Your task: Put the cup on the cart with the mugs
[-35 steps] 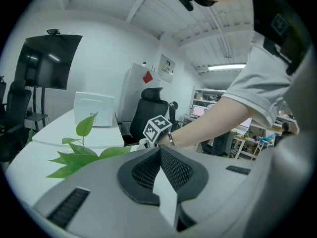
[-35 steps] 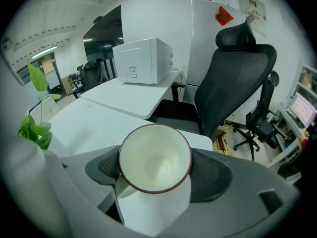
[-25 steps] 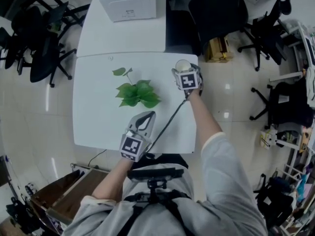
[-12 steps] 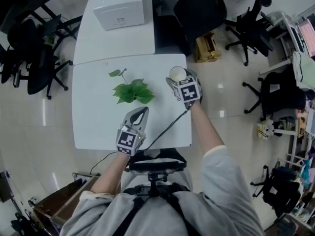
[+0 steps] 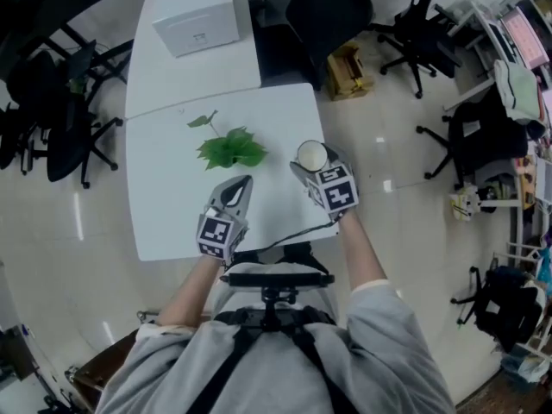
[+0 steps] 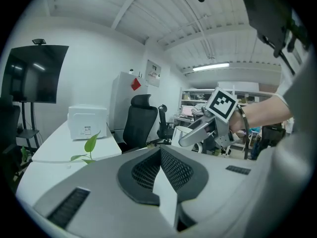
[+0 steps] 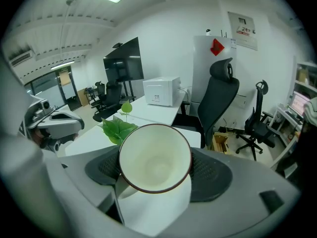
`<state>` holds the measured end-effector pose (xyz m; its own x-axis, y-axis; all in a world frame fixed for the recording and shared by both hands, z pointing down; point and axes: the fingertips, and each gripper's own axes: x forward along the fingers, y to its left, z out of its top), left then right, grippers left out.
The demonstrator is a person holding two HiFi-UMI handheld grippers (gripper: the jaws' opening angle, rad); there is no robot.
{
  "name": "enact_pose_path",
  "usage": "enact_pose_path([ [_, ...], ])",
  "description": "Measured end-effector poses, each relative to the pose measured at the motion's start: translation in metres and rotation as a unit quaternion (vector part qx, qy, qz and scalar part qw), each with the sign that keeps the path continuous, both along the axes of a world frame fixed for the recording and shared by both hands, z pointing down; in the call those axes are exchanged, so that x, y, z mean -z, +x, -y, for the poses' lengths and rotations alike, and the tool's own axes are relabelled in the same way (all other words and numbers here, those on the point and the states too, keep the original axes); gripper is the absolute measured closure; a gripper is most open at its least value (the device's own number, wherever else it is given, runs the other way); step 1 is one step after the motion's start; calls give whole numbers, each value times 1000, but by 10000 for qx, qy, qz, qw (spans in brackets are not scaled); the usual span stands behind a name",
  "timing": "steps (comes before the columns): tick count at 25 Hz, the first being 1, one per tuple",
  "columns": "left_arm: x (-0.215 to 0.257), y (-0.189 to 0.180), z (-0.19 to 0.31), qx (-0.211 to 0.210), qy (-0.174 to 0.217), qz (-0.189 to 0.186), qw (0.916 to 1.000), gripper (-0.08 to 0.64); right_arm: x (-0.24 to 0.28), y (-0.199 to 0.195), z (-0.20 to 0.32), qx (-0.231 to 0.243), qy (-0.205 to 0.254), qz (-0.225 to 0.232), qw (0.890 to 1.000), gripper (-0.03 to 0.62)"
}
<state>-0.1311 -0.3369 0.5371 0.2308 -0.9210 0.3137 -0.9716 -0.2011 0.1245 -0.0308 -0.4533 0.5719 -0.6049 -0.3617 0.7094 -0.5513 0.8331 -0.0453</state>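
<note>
Currently on record:

1. Right gripper [image 5: 316,164]: jaws spread wide and pinching a white cup [image 7: 155,157] with a dark rim. The cup sits between the pads, lifted clear of the surface below, with its open mouth tipped back toward the gripper's own camera.
2. Left gripper [image 5: 239,185]: jaws pressed together, nothing between them. It is level with the right gripper, on that gripper's left.
3. White table [image 5: 164,205]: beneath both grippers, its edge under the right one.
4. Green plant [image 5: 231,149]: just ahead of the left gripper's tips.
5. White box [image 5: 197,15]: well beyond the plant.
6. Black office chair [image 7: 218,100]: ahead of the right gripper, past the table.
</note>
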Motion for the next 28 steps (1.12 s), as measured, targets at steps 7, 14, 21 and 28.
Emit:
enact_pose_path([
  [7, 14, 11, -5, -572, 152, -82, 9982, 558, 15, 32, -33, -717, 159, 79, 9973, 187],
  [14, 26, 28, -15, -1478, 419, -262, 9878, 558, 28, 79, -75, -1795, 353, 5, 9831, 187],
  [21, 16, 67, -29, -2586, 506, -290, 9642, 558, 24, 139, -134, -2913, 258, -100, 9562, 187],
  [28, 15, 135, -60, -3486, 338, -218, 9364, 558, 16, 216, -207, -3941, 180, -85, 9189, 187],
])
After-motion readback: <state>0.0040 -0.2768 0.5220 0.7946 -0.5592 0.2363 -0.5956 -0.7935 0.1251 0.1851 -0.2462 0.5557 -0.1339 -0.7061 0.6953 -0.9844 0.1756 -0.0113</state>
